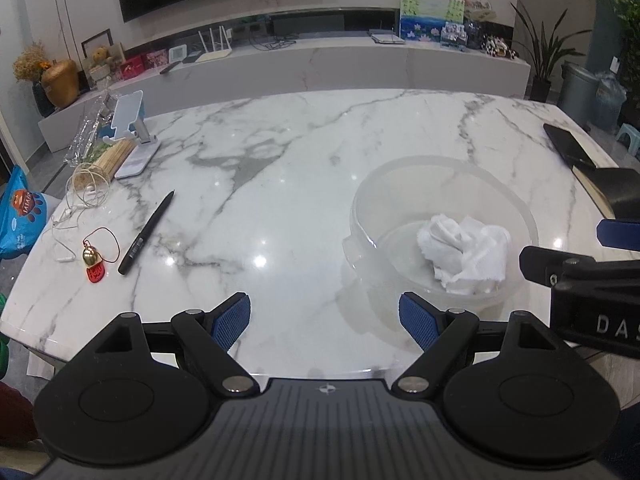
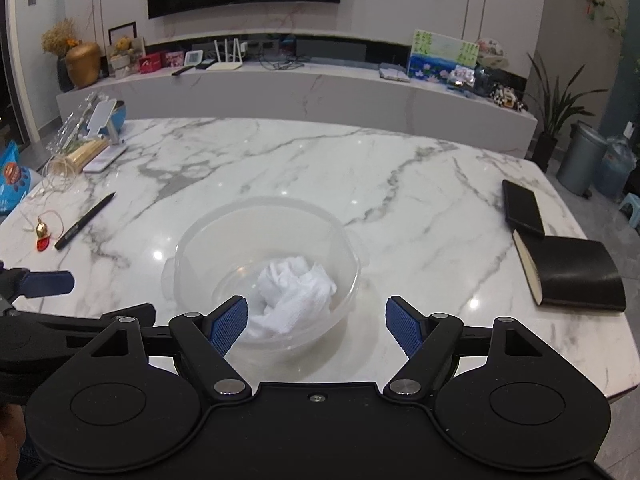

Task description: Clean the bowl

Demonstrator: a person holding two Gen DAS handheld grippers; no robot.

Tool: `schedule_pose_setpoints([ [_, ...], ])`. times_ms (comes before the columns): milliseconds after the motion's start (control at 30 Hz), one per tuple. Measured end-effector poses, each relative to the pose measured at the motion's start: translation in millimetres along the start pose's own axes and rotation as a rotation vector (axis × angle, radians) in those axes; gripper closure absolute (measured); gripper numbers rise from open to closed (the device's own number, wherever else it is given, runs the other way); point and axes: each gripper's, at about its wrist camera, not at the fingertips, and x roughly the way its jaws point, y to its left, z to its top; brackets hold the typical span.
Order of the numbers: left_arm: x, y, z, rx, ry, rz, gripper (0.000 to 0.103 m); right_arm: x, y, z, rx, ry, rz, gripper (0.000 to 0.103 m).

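Note:
A clear plastic bowl (image 1: pixel 408 200) (image 2: pixel 224 224) stands on the white marble table (image 1: pixel 280 184) (image 2: pixel 400 184). A crumpled white cloth (image 1: pixel 464 254) (image 2: pixel 296 292) lies inside it. My left gripper (image 1: pixel 325 322) is open and empty, just left of the bowl near the table's front edge. My right gripper (image 2: pixel 316 324) is open and empty, right in front of the bowl at its near rim. The right gripper also shows at the right edge of the left wrist view (image 1: pixel 592 272); the left gripper's finger (image 2: pixel 44 284) shows at the left of the right wrist view.
A black pen (image 1: pixel 146 234) (image 2: pixel 84 222), a gold bell charm on a red cord (image 1: pixel 93 260), earphones and a phone stand (image 1: pixel 130 120) lie at the left. Two black notebooks (image 2: pixel 572 276) (image 2: pixel 522 208) lie at the right.

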Motion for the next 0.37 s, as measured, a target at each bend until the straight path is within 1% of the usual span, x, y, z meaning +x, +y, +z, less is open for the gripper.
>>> schedule_pose_setpoints([
  [200,-0.2,-1.7,-0.9,0.006,0.007,0.014,0.022,3.8,3.0,-1.2,0.0,0.018,-0.01,0.029],
  [367,-3.3,0.4,-1.4,-0.001,-0.011,0.009,0.022,4.5,4.2,-0.4,0.006,0.022,-0.015,0.029],
])
